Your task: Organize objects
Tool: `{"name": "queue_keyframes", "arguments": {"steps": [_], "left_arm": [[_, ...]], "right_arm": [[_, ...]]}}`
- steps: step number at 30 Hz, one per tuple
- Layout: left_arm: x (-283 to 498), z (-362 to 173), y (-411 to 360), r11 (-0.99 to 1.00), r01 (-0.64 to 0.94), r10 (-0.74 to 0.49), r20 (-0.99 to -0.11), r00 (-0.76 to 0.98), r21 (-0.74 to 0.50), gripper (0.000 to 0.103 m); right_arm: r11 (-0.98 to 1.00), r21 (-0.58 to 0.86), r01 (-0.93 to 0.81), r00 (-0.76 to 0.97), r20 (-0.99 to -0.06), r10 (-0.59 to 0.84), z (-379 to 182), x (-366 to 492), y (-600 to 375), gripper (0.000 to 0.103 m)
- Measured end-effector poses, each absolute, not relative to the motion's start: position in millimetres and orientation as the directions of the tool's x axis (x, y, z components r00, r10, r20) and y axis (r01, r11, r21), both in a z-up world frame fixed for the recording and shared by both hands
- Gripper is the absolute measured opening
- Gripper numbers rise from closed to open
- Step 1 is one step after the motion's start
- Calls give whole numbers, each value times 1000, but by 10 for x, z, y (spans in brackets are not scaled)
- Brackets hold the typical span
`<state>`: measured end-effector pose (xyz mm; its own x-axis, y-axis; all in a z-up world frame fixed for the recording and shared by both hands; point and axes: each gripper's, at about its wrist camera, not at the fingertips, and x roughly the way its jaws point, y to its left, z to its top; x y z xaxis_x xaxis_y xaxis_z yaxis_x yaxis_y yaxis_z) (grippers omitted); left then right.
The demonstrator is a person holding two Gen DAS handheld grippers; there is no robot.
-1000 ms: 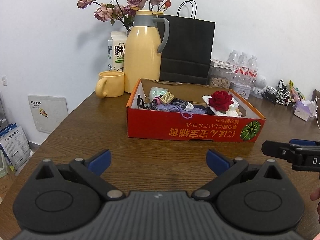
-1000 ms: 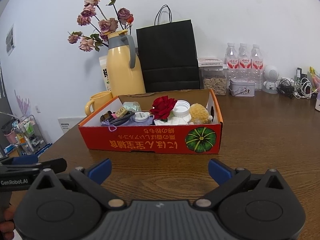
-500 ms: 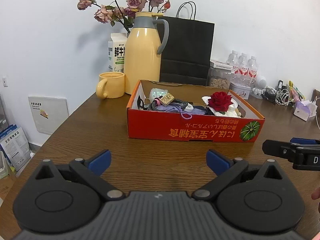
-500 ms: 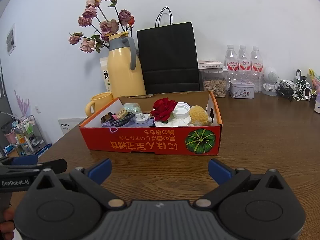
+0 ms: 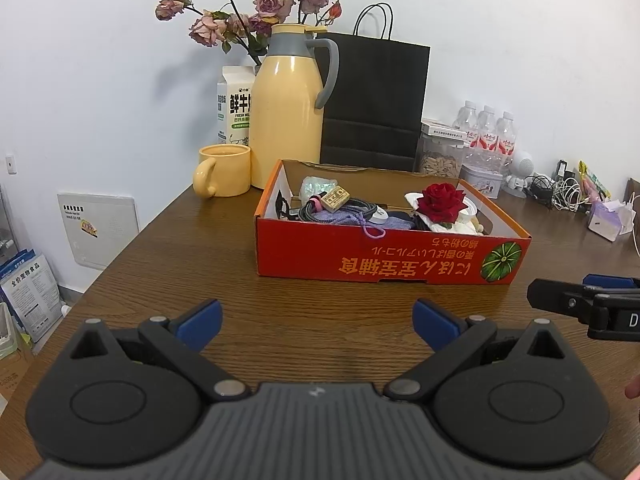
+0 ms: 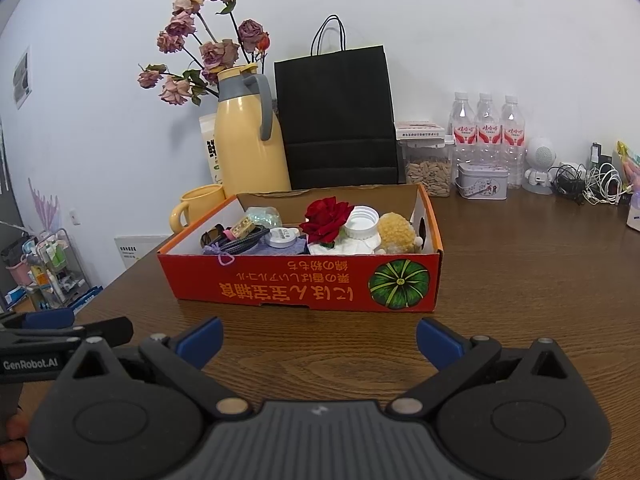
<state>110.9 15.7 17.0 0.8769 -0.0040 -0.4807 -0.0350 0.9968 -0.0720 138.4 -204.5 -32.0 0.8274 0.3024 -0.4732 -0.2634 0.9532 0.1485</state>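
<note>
A red cardboard box [image 5: 384, 256] [image 6: 304, 284] stands on the wooden table ahead of both grippers. It holds a red rose [image 5: 440, 197] [image 6: 326, 216], a white lid [image 6: 361, 221], a yellow fuzzy ball [image 6: 397, 233], coiled dark cables [image 5: 344, 209], a purple pouch [image 6: 256, 246] and other small items. My left gripper [image 5: 316, 322] is open and empty above the table, short of the box. My right gripper [image 6: 318, 338] is open and empty, also short of the box. Each gripper shows at the edge of the other's view.
Behind the box stand a yellow thermos jug [image 5: 288, 104], a yellow mug [image 5: 222, 170], a milk carton [image 5: 234, 106], dried roses, a black paper bag [image 5: 376, 100], a seed jar, water bottles [image 6: 484, 136], a tin and tangled cables [image 6: 588, 184]. The table edge runs along the left.
Both views have shifted slightly; the grippers stay open and hover in nearly the same place. Nothing in the box has moved.
</note>
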Motion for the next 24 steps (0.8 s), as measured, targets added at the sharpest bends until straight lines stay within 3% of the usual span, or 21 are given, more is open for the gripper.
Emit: {"name": "queue_keyframes", "arguments": {"steps": [24], "left_arm": [[1132, 156, 185, 996, -58, 15, -490, 871, -73, 103]], "right_arm": [[957, 125, -264, 830, -475, 291, -332, 1387, -2038, 103]]}}
